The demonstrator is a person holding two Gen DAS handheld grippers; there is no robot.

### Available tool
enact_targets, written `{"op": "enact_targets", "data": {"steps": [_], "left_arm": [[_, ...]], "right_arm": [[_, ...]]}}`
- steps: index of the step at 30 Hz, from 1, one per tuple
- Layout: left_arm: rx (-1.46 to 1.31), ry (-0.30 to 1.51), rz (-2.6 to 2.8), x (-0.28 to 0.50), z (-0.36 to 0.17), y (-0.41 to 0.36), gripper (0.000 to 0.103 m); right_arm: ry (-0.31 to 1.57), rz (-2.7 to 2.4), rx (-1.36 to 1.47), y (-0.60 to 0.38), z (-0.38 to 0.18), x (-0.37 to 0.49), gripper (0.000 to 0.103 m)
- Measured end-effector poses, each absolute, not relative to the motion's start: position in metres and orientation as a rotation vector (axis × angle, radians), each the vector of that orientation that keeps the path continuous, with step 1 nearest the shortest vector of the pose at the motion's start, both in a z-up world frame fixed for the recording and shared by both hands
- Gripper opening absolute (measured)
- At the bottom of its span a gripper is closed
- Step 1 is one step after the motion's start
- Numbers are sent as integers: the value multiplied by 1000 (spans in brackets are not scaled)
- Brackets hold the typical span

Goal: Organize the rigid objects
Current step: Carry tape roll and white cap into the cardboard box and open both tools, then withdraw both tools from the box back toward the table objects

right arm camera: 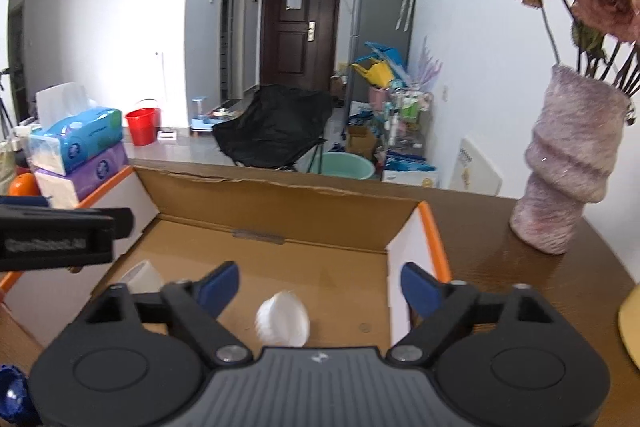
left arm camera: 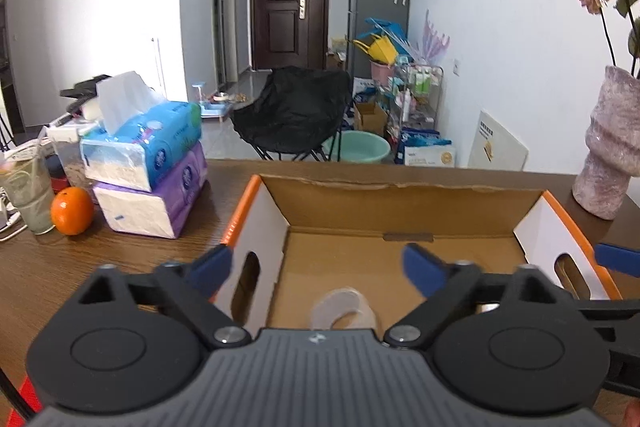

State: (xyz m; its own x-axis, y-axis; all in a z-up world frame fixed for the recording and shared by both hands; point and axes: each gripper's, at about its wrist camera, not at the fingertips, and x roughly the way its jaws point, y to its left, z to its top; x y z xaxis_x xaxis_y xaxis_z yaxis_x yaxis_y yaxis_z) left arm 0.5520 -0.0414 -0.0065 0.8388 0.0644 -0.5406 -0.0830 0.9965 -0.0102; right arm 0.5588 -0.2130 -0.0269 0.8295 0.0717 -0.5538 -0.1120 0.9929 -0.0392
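Both tools hang over an open cardboard box (left arm camera: 400, 203) with orange-edged white end flaps, set on a dark wood-grain desk (left arm camera: 48, 267). The left tool (left arm camera: 318, 263) stands with its blue-tipped jaws spread wide and nothing between them; below it a blurred translucent cup (left arm camera: 344, 309) lies on the box floor. The right tool (right arm camera: 320, 281) is likewise wide open and empty, and a ribbed white cup (right arm camera: 283, 319), smeared by motion, sits low in the box between its jaws.

Writing is scarce: white lettering on the left tool's side (right arm camera: 44, 245) is too blurred to read, and so are the logos on the stacked tissue packs (left arm camera: 148, 163), blue over purple, far left. An orange (left arm camera: 72, 210) sits beside them. A mottled pink vase (right arm camera: 572, 163) of faded roses stands far right. Beyond the desk are a dark door (left arm camera: 290, 3), a black folding chair (left arm camera: 294, 111), a green basin (left arm camera: 360, 146), a red bucket (right arm camera: 143, 125).
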Motion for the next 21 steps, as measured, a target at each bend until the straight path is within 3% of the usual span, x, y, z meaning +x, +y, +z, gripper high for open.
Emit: {"op": "enact_targets", "data": {"steps": [3, 21], "left_arm": [[-37, 562, 102, 551, -4, -38, 103], [-65, 555, 111, 544, 3, -34, 103]], "right_arm": [[582, 83, -65, -216, -25, 559, 103], [562, 101, -42, -218, -13, 549, 103]]}}
